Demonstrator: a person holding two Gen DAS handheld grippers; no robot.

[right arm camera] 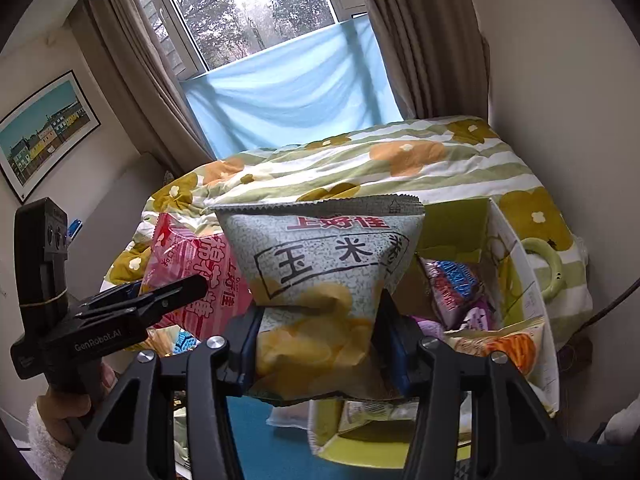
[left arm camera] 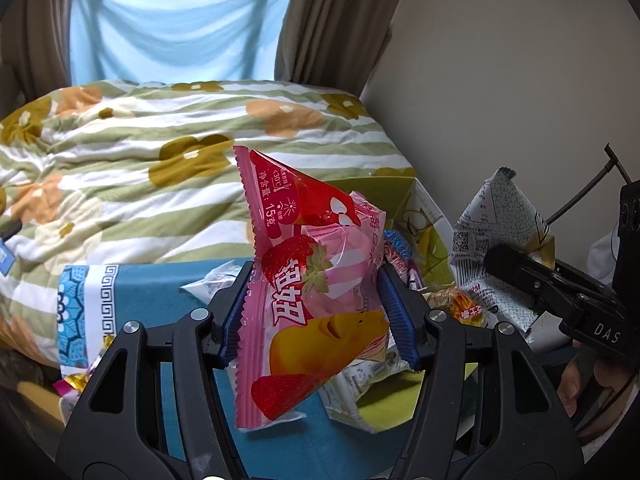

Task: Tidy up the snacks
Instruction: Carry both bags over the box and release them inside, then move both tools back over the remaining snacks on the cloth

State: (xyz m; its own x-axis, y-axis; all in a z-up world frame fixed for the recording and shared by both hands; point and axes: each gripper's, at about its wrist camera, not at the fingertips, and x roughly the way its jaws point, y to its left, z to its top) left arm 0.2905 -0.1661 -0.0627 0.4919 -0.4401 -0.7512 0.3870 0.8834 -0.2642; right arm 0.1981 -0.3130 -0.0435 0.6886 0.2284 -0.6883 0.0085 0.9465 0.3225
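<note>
My left gripper (left arm camera: 316, 312) is shut on a pink strawberry snack bag (left arm camera: 304, 280) and holds it up above the blue surface. That bag also shows in the right wrist view (right arm camera: 196, 276), pinched by the left gripper (right arm camera: 192, 286). My right gripper (right arm camera: 320, 344) is shut on a grey corn chip bag (right arm camera: 324, 264), held above the yellow-green snack box (right arm camera: 516, 280). The same bag shows at the right of the left wrist view (left arm camera: 496, 240), held by the right gripper (left arm camera: 504, 260). The box holds several snack packets, one purple-blue (right arm camera: 456, 284) and one orange (right arm camera: 508, 348).
A floral quilt (left arm camera: 160, 168) covers the bed behind. A blue cloth (left arm camera: 188, 292) lies under the snacks, with loose packets (left arm camera: 360, 384) on it. A window with curtains (right arm camera: 256, 20) is at the back; a wall (left arm camera: 500, 100) rises on the right.
</note>
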